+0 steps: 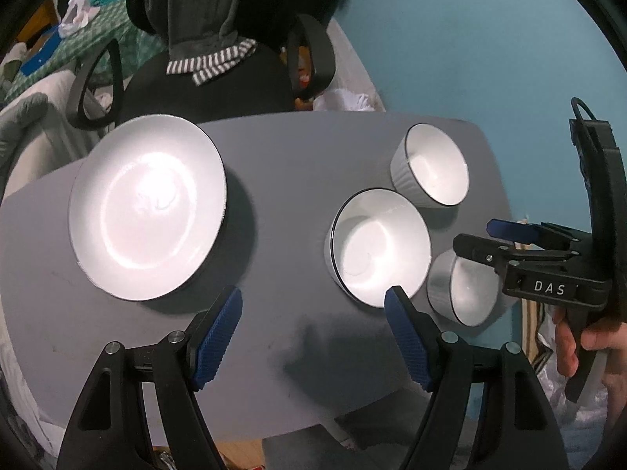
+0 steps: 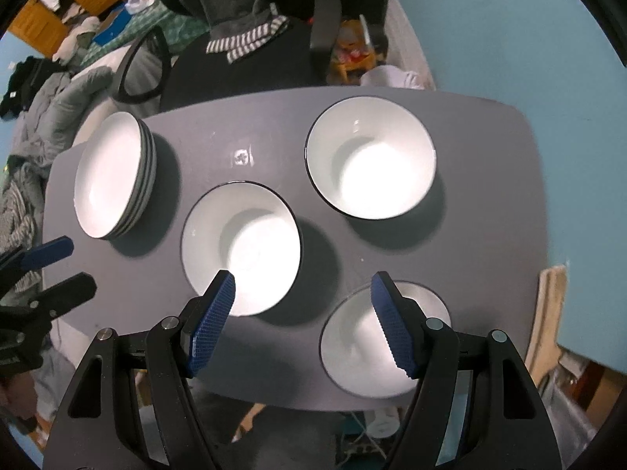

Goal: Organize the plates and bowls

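A stack of white plates [image 1: 147, 205] [image 2: 113, 176] sits at the left of the grey table [image 1: 294, 156] [image 2: 235, 125]. Three white bowls with dark rims stand at the right: a middle bowl [image 1: 378, 246] [image 2: 241, 248], a far bowl [image 1: 431, 164] [image 2: 370, 158] and a near bowl [image 1: 464, 293] [image 2: 376, 340]. My left gripper [image 1: 313, 301] [image 2: 76, 264] hangs open above bare table between the plates and the middle bowl. Open too, my right gripper [image 2: 301, 286] [image 1: 476, 235] hovers over the gap between the middle and near bowls. Neither holds anything.
A black office chair [image 2: 235, 74] draped with grey and striped cloth stands behind the table. Bedding and clutter lie to the left, and a blue wall [image 1: 470, 39] is to the right. A hand [image 1: 568, 348] grips the right gripper's handle. The table's near edge lies just under both grippers.
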Motion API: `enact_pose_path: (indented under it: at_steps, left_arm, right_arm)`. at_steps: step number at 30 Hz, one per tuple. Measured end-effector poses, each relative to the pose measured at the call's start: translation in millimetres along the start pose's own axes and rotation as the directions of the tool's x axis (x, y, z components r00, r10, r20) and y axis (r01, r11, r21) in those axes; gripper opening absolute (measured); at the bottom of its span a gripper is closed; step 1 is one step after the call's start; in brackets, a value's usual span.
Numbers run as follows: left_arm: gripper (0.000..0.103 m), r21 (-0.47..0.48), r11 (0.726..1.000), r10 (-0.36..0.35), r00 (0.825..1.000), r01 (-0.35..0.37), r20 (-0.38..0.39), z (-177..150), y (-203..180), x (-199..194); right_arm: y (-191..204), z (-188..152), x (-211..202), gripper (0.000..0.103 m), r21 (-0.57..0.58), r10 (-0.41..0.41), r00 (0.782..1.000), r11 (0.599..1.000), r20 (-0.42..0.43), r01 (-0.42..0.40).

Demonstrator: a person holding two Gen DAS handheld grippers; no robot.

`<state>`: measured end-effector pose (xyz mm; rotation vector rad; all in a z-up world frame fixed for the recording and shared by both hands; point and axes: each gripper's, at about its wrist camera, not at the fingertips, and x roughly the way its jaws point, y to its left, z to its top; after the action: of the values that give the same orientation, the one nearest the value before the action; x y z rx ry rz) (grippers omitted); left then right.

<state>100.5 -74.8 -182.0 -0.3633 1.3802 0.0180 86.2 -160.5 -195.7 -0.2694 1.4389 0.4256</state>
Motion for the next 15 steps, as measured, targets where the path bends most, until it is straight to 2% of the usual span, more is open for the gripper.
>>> enact_pose_path:
  at_steps: [6,15]
  left_arm:
    - [0.077,-0.033,0.999,0.004,0.999,-0.005,-0.039,7,-3,29]
    - [0.077,-0.031,0.999,0.037,0.997,-0.039,-0.070,17,-9,57]
  right_arm:
    - [-6,6,27,0.071,-0.006,0.020,0.998,1.000,-0.060,-0.020]
    - [-5,16,49,0.071,-0.037,0.046,0.994,0.998,-0.102,-0.050]
